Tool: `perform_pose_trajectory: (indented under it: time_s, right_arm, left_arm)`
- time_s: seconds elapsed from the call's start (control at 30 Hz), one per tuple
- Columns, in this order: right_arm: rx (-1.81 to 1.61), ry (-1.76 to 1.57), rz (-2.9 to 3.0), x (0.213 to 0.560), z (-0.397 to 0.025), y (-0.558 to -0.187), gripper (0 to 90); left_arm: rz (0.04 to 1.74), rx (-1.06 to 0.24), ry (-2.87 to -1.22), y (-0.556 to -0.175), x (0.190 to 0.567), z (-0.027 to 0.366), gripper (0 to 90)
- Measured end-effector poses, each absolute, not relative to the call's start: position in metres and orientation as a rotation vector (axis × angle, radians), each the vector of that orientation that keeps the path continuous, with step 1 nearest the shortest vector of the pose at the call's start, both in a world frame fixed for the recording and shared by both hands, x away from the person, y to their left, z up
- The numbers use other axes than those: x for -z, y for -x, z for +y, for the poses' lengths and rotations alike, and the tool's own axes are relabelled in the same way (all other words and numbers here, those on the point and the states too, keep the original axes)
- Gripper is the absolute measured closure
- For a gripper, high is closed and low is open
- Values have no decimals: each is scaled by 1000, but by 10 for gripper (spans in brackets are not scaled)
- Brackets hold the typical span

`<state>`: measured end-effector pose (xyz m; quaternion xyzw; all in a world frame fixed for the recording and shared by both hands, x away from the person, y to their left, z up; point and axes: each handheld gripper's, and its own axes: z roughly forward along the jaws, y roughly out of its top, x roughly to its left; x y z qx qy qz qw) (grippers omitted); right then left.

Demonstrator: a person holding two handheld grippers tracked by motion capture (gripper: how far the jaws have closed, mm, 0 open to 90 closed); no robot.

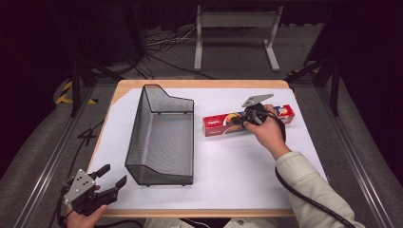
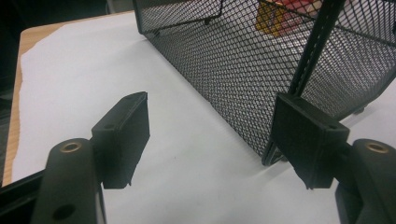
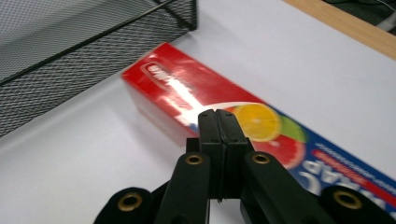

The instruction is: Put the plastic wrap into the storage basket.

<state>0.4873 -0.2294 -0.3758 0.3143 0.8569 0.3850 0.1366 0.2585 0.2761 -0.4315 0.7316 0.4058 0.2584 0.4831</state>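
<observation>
While lying flat on the white-covered counter (image 1: 228,161), one red wrap box (image 1: 223,124) stretching its long axis from 9 to 3 o'clock, printed face up. One black mesh basket (image 1: 161,137) sitting just beside its 9 o'clock end, apart from it. Two claws: right claw (image 1: 236,119) hovering over the box's middle, jaws pressed together, gripping nothing; left claw (image 1: 111,176) gaping wide at 7 o'clock, beside the basket's near corner.
</observation>
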Motion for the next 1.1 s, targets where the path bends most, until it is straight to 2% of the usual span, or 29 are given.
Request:
perform_pose_trajectory:
  time_s: [0.6,1.1]
  right_arm:
    - [-1002,-1120,2322,354,-298,-532,900]
    - [-798,-1248,2284,374,-335,-559,900]
  left_arm:
    - [1004,-637,-1782,-253,432,279,286]
    - [1023,-645,-1780,-247,432,282,285]
